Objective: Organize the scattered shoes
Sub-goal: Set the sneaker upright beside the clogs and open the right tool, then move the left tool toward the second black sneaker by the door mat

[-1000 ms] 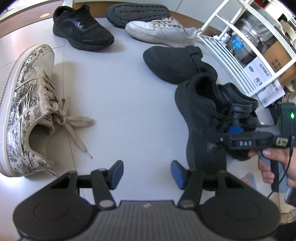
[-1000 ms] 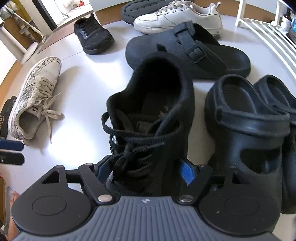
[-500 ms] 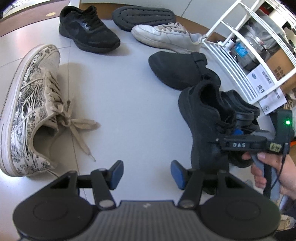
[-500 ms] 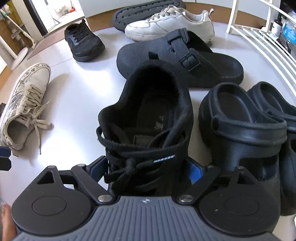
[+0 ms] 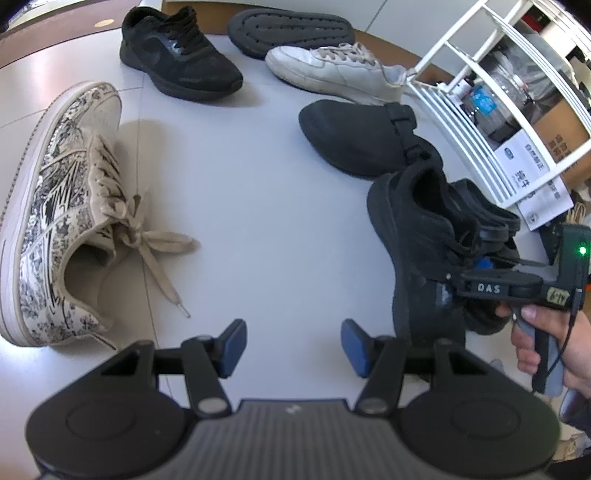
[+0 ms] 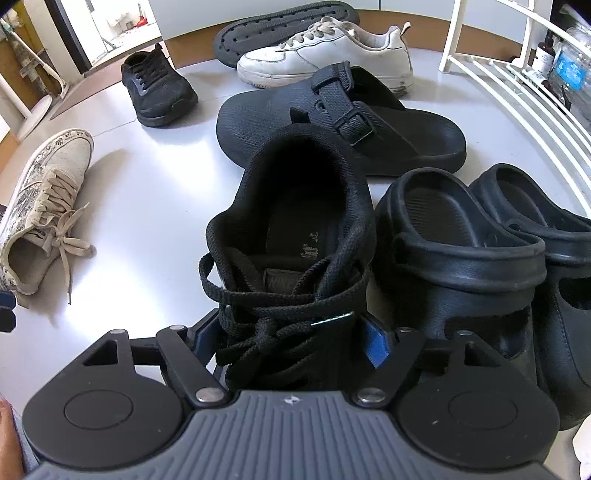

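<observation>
- My right fingers point(image 6: 291, 343) straddle the laced forefoot of the black lace-up sneaker point(image 6: 295, 236), one blue pad on each flank. They have just been closing, with the shoe between them. The pads appear to press on its sides, so I judge it clamped.
- My left fingers point(image 5: 291, 343) stand apart with nothing between them, above bare bench point(image 5: 258, 192).
- The sneaker sits near me on the bench, its heel opening facing away, close beside the pair of black clogs point(image 6: 461, 251).
- Risk: the grip is on soft upper and loose laces, not on the sole. If the upper compresses, the shoe could tilt or slip out when lifted.
- Risk: a lace end point(image 6: 207, 273) hangs free on the left side and could snag on a pad or drag.
- Risk: the nearest clog lies just beside the right pad. A sideways move may knock it out of line.
- Risk: the black buckled slipper point(image 6: 340, 122) lies close behind the sneaker's heel; pushing forward could shove it.
- The matching black sneaker point(image 5: 177, 51) is well apart, at the far side. The patterned sneaker point(image 5: 55, 206), the white sneaker point(image 5: 332, 70) and an upturned sole point(image 5: 291, 29) remain scattered.
</observation>
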### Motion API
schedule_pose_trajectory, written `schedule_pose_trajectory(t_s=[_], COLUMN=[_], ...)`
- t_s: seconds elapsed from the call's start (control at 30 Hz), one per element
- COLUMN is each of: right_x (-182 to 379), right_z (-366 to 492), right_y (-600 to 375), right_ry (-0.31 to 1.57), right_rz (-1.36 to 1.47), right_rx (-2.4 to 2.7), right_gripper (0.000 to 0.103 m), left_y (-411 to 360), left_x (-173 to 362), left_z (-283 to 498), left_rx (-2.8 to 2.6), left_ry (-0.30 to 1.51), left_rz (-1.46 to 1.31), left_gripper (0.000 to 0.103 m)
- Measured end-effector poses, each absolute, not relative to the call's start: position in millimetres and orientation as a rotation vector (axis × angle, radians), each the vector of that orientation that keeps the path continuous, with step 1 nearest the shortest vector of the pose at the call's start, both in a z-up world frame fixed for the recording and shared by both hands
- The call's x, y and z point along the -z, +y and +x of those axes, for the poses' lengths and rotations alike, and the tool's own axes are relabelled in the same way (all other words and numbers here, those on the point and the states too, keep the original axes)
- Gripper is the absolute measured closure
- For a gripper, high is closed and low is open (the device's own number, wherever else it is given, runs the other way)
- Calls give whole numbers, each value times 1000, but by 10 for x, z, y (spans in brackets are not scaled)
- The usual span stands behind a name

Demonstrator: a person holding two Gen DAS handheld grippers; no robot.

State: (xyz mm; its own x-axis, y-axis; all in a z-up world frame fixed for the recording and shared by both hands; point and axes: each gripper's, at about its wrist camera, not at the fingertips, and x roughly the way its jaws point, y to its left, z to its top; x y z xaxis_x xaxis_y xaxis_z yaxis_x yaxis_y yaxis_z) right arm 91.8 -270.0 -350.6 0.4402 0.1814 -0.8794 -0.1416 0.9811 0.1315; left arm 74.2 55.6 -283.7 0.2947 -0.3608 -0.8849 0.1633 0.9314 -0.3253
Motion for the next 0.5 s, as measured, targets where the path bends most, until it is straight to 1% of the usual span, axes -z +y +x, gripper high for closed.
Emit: schedule_pose_trajectory(t_s=[0.23,0.5], right_x=[3471,3403], right_z=[910,801], right_y=[-2761,-2707], right_ry=[1131,1126], right_rz=[39,-7], right_rx=[-210,-204], right_gripper=[23,23], left_y=[588,588], left_x=[2859,2853], left_z=[747,743], left_rx=[344,345], left_ry=[1225,1223], left_rz=[-188,-187], left_gripper=[43,43])
